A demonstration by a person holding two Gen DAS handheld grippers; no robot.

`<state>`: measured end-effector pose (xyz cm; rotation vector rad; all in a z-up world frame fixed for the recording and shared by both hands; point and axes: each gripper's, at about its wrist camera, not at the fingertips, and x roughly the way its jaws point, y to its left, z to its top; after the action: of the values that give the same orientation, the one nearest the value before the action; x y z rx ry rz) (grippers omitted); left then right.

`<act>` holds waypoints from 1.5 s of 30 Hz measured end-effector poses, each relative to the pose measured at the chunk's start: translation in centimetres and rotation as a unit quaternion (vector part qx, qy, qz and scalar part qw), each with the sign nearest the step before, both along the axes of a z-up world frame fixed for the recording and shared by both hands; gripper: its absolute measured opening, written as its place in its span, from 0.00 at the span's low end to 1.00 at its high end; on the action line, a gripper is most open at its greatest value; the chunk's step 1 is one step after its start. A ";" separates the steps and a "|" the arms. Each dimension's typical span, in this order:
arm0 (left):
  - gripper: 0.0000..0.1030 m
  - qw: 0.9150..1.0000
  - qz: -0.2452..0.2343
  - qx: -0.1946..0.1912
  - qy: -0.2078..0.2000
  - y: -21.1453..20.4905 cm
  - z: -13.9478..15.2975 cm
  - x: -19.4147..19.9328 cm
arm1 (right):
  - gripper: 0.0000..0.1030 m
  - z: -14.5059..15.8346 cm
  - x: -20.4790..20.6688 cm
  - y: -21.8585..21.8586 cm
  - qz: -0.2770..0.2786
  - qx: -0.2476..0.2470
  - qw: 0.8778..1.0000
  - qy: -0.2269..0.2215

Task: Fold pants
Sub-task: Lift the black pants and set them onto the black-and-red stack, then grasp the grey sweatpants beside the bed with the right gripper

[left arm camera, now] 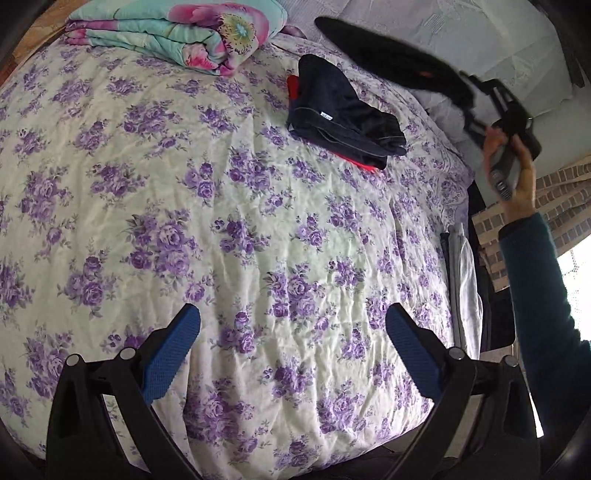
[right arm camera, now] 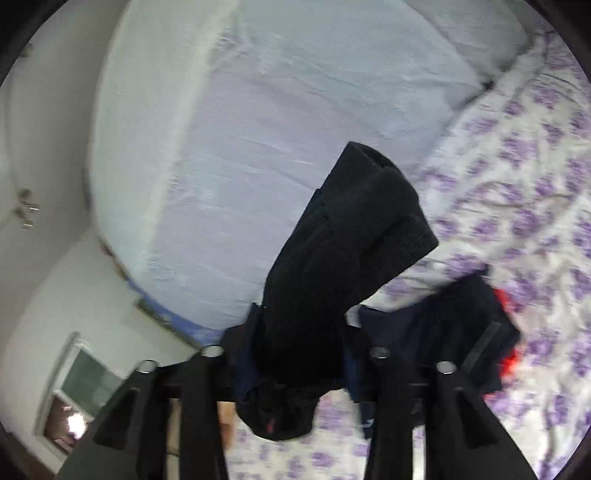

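My right gripper [right arm camera: 295, 369] has its jaws closed on a pair of black pants [right arm camera: 343, 258], lifted clear above the bed [left arm camera: 221, 221], long axis running away from the jaws toward the pale pillows [right arm camera: 258, 110]. My left gripper [left arm camera: 291, 354] hovers over the floral bedspread, jaws wide apart, holding nothing. A folded stack of dark clothes [left arm camera: 340, 118] lies near the pillows.

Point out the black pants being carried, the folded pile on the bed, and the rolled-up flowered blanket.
Black pants [right arm camera: 332, 258]: right wrist view, middle of the hanging cloth.
Folded pile [left arm camera: 340, 118]: left wrist view, top dark garment.
Flowered blanket [left arm camera: 177, 33]: left wrist view, upper fold.
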<state>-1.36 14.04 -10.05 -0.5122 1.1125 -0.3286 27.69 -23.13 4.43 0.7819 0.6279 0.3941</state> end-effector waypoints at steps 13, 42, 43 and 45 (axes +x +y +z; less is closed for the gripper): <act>0.95 0.987 -0.159 0.024 -0.006 -12.6 1.2 3.2 | 0.86 -13.4 -12.4 -19.7 -0.179 -0.637 0.726 0.185; 0.95 0.983 -0.117 0.085 -0.114 -10.4 8.2 0.3 | 0.10 5.8 -21.7 -21.7 -0.057 -0.080 0.995 -0.034; 0.95 0.984 -0.102 0.085 -0.118 -8.9 8.7 0.2 | 0.09 7.6 -21.4 -19.8 -0.037 -0.072 0.995 -0.057; 0.95 0.986 -0.069 0.084 -0.129 -5.7 9.7 -0.3 | 0.09 11.1 -20.5 -15.0 0.008 -0.078 0.992 -0.095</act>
<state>-1.63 8.31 -0.40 -0.2355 0.9154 -0.4067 7.20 -38.14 15.52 0.5825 0.4807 0.4237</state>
